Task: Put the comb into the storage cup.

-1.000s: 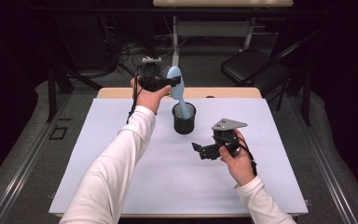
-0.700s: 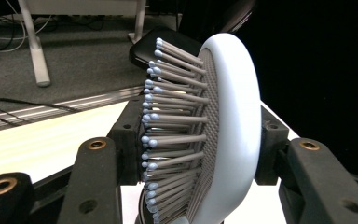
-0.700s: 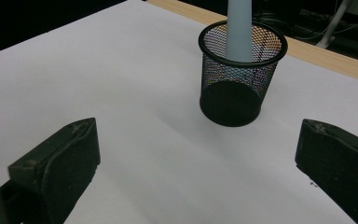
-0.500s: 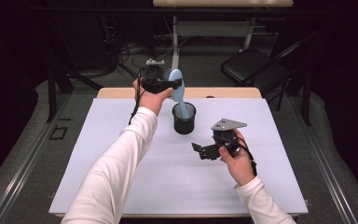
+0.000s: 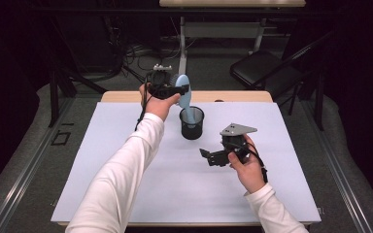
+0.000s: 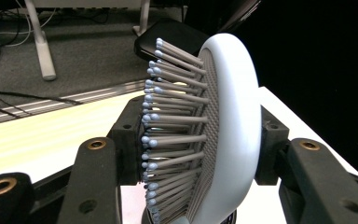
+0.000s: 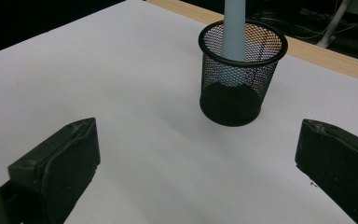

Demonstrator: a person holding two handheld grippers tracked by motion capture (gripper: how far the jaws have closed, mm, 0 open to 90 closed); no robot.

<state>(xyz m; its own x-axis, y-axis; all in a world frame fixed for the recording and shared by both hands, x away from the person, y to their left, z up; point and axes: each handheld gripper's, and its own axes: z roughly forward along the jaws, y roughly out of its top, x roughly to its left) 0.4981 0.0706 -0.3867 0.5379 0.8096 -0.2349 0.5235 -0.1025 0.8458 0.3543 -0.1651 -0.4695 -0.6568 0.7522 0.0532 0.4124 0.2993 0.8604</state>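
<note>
The left tongs (image 5: 182, 90) are clamped on the head of a pale blue hairbrush (image 5: 184, 99), its handle standing in the black mesh cup (image 5: 192, 127) at the bench's (image 5: 126, 194) twelve o'clock. Light, stiff plastic with a smooth, slippery back; the head's edges look the surest hold. The right tongs (image 5: 205, 158) rest apart at four o'clock of the cup.
</note>
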